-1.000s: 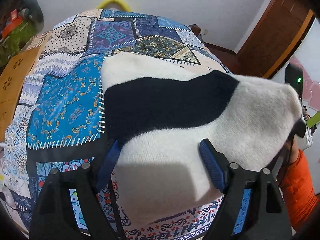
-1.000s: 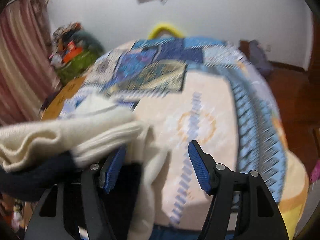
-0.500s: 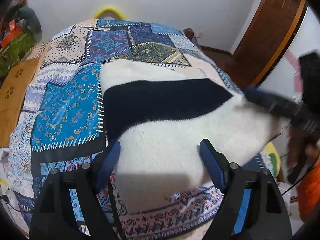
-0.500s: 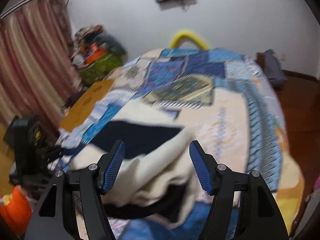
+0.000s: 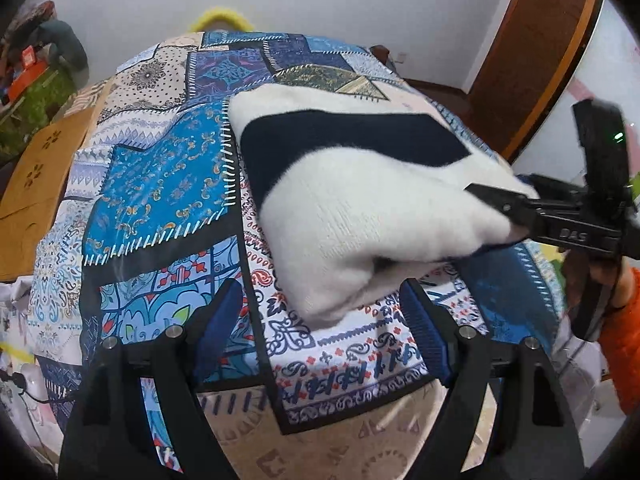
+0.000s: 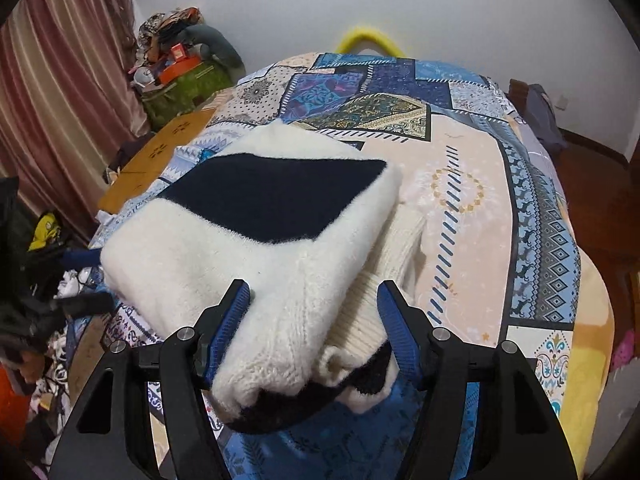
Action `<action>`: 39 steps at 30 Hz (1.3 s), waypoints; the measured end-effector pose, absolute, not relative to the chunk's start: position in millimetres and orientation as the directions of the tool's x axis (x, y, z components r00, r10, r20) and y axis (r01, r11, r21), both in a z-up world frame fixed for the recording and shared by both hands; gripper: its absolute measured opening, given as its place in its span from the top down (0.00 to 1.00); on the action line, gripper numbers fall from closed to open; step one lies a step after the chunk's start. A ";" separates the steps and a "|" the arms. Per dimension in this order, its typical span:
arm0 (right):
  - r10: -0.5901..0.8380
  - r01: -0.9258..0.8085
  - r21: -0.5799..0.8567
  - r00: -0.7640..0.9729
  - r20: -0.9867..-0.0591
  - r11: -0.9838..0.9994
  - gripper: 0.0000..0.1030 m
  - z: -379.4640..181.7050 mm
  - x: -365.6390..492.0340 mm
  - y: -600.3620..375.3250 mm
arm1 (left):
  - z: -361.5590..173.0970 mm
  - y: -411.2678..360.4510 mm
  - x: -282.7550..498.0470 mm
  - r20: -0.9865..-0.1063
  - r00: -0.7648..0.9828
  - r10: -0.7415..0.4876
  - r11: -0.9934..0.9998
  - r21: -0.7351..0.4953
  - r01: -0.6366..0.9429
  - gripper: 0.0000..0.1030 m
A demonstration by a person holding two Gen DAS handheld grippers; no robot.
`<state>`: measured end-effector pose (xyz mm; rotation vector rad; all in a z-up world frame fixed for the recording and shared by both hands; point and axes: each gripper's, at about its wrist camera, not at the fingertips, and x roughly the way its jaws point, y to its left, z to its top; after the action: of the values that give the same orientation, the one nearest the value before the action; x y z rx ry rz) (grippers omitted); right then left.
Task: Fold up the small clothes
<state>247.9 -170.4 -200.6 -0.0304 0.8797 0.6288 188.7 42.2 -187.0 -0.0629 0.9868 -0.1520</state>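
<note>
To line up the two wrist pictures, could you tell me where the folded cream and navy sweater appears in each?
Left wrist: sweater right of centre, beyond the open left gripper.
Right wrist: sweater centre-left, its near end between the open right gripper fingers.
Shared landmark: yellow arch behind the bed.

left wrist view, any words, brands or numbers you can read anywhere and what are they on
"DAS" in raised letters on the black body of the right claw, at the right edge of the sweater.
The orange box in the far clutter is too blurred to read.
Nothing else legible in either view.
</note>
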 end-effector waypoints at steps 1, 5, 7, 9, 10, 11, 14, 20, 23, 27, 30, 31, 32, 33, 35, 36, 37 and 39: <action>0.497 -0.525 0.220 0.474 -0.726 0.822 0.40 -201.1 247.6 -169.4 | -189.0 40.3 190.8 -0.826 0.548 -0.135 0.991 -0.105 0.087 0.22; 0.498 -0.524 0.223 0.471 -0.728 0.822 0.41 -204.3 248.2 -169.9 | -193.2 57.3 199.7 -0.823 0.553 -0.127 0.983 -0.179 -0.040 0.33; 0.499 -0.524 0.225 0.470 -0.728 0.821 0.41 -206.5 247.9 -171.4 | -190.9 73.0 196.3 -0.809 0.563 -0.171 0.961 -0.264 -0.087 0.33; 0.504 -0.528 0.226 0.471 -0.724 0.819 0.41 -207.7 247.6 -173.1 | -190.4 75.4 192.0 -0.809 0.567 -0.154 0.964 -0.248 -0.092 0.33; 0.505 -0.528 0.228 0.470 -0.724 0.818 0.41 -208.0 246.3 -173.7 | -190.6 75.4 188.8 -0.812 0.566 -0.140 0.968 -0.232 -0.093 0.33; 0.507 -0.528 0.231 0.469 -0.723 0.817 0.41 -208.5 246.3 -174.5 | -190.5 75.7 184.6 -0.815 0.567 -0.122 0.972 -0.213 -0.096 0.33; 0.507 -0.528 0.230 0.472 -0.721 0.818 0.41 -209.8 245.7 -176.9 | -189.1 81.6 173.1 -0.822 0.567 -0.053 0.982 -0.147 -0.122 0.33; 0.521 -0.523 0.255 0.460 -0.719 0.813 0.40 -206.3 244.9 -184.9 | -188.0 113.5 167.9 -0.852 0.524 0.018 0.985 -0.074 -0.154 0.42; 0.525 -0.534 0.244 0.472 -0.709 0.809 0.38 -191.0 244.3 -186.8 | -171.3 112.1 173.3 -0.831 0.556 0.019 0.993 -0.047 -0.104 0.42; 0.541 -0.565 0.218 0.501 -0.675 0.796 0.38 -164.8 245.5 -181.8 | -143.8 95.3 193.9 -0.788 0.614 -0.041 0.999 -0.048 0.004 0.41; 0.569 -0.583 0.228 0.507 -0.648 0.780 0.38 -150.8 252.5 -173.5 | -129.6 81.2 220.0 -0.765 0.634 -0.111 0.994 -0.080 0.077 0.40; 0.580 -0.591 0.234 0.505 -0.639 0.772 0.38 -148.2 255.6 -169.6 | -127.0 76.0 229.6 -0.760 0.637 -0.125 0.992 -0.081 0.097 0.40; 0.588 -0.597 0.238 0.502 -0.635 0.766 0.38 -147.1 258.5 -166.1 | -126.0 69.7 239.7 -0.758 0.636 -0.142 0.989 -0.084 0.122 0.40; 0.593 -0.602 0.240 0.495 -0.635 0.761 0.38 -147.3 262.2 -161.8 | -127.1 63.8 249.9 -0.758 0.632 -0.164 0.985 -0.091 0.147 0.40; 0.598 -0.617 0.240 0.476 -0.645 0.750 0.38 -152.3 269.0 -152.2 | -134.0 54.2 267.3 -0.768 0.606 -0.207 0.976 -0.117 0.185 0.40; 0.596 -0.621 0.241 0.463 -0.656 0.746 0.39 -157.0 272.8 -148.0 | -140.7 48.4 275.9 -0.777 0.584 -0.235 0.968 -0.137 0.208 0.40; 0.590 -0.619 0.244 0.447 -0.672 0.747 0.40 -163.9 277.3 -144.6 | -148.8 42.5 283.0 -0.788 0.559 -0.258 0.961 -0.150 0.232 0.40; 0.578 -0.615 0.254 0.411 -0.705 0.747 0.40 -179.3 285.0 -141.0 | -163.7 31.6 290.9 -0.810 0.522 -0.265 0.954 -0.141 0.265 0.40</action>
<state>285.0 -141.0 -179.3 -0.0467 0.8676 0.7511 290.9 31.6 -163.7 -0.0004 0.9706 -0.3173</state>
